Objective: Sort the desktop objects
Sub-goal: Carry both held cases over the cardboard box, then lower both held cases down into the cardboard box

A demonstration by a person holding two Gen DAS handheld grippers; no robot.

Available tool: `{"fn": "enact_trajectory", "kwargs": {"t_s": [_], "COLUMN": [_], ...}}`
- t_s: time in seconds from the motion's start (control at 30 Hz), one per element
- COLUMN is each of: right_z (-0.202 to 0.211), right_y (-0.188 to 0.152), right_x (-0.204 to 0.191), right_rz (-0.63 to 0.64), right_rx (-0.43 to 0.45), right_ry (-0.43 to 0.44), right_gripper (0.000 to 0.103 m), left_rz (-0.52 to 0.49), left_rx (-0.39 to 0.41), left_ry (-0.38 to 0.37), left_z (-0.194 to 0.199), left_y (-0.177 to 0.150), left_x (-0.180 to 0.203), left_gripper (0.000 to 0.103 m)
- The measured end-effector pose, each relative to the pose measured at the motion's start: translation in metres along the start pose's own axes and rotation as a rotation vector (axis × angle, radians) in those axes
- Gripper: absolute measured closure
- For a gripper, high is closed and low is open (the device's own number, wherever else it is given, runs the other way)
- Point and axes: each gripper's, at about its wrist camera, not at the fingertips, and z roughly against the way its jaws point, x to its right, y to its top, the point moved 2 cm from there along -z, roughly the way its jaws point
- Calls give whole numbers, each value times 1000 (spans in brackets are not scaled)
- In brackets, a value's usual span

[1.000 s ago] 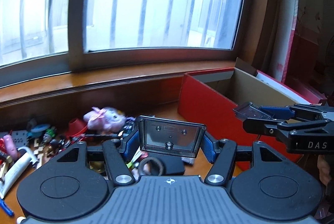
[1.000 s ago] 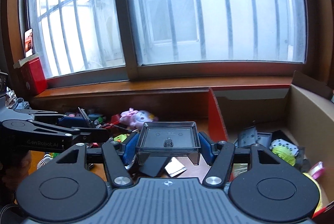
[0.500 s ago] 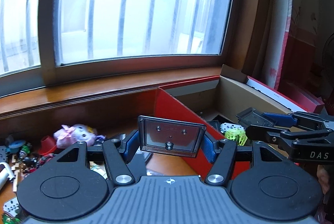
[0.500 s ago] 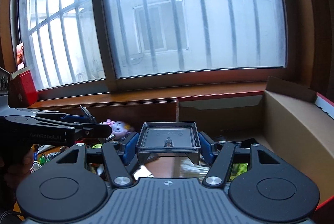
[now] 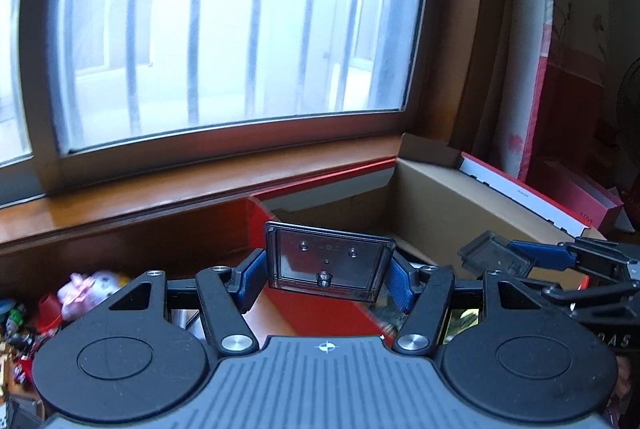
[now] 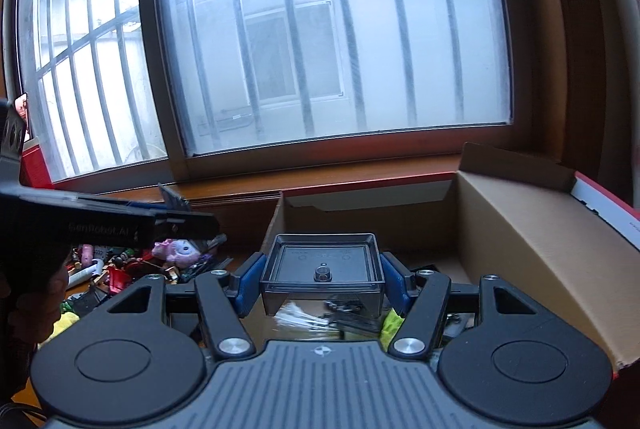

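Trays are what you carry in both hands: your left gripper (image 5: 327, 271) is clamped on a smoky clear plastic tray (image 5: 329, 256), tipped up so its flat base faces the camera, and your right gripper (image 6: 322, 283) is clamped on a second clear tray (image 6: 322, 265), held level with its open side up. Each blue pad presses a side wall, so the grip is across the width. Both trays hang over the cardboard box (image 6: 532, 229), whose red outer wall (image 5: 320, 309) shows just under the left one; small items already lie on the box floor below your right tray. Judging by the thin moulded walls, these trays are light and stiff but slick, and a hard squeeze could flex or crack a wall, so keep the pads low on the walls near the base, where the corners stiffen them. On the desk to the left a clutter of small toys (image 6: 132, 265) remains, among it a pink plush (image 5: 86, 289), which should be soft and forgiving to pinch at its middle.
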Motion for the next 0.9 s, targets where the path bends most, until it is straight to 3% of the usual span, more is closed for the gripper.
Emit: {"fn": "enact_trajectory", "kwargs": {"t_s": [0.37,0.9], "right_z": [-10,-76], "right_y": [20,45], "right_x": [34,86], "right_rz": [10,-85], "right_rx": [25,16], "right_ry": [-23,-61], "right_gripper": [40,40], "left_rz": [-50,-46], "left_rx": [-29,-139], "left_ry": [-28,-23], "left_z": [-41,-128], "left_y": [25,40], "left_x": [27,29], "left_gripper": [41,41]}}
